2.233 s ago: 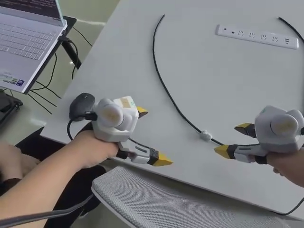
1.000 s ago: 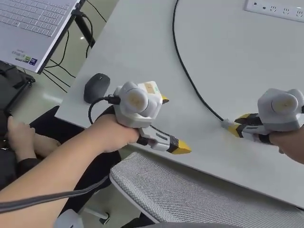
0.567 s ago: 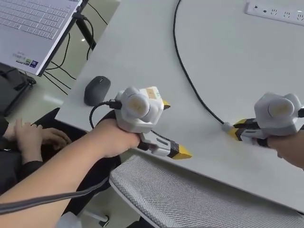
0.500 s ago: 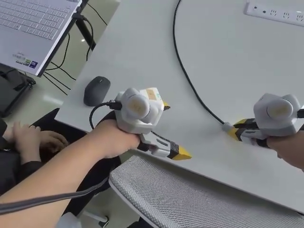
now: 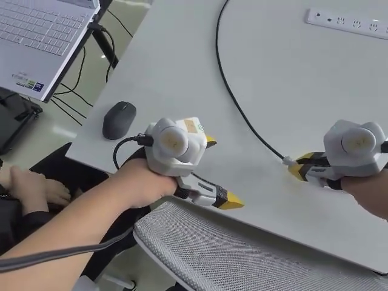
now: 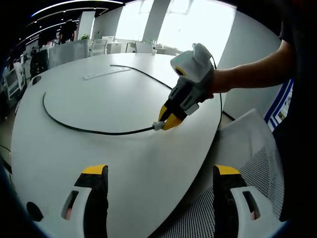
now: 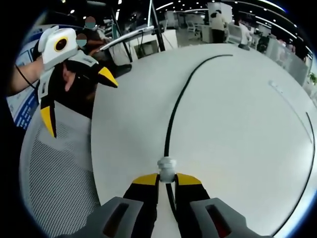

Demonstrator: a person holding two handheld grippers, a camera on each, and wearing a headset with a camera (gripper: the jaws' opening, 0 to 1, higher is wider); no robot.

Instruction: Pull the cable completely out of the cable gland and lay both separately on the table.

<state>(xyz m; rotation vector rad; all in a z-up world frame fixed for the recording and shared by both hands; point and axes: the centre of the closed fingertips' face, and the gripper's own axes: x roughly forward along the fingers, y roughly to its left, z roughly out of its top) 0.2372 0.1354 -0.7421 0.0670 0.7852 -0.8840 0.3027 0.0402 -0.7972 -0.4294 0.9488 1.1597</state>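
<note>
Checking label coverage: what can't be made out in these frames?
Head view: black cable runs off the top edge; far end cut off.
Head view: white power strip cut by the right edge.
Right gripper view: behind the small white cable gland, the cable slips between the fingers of the right gripper; near end hidden.
Left gripper view: gland too small to read its nut.

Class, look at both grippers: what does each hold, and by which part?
The right gripper is shut on the cable, right next to the gland. The left gripper is open and holds nothing.
</note>
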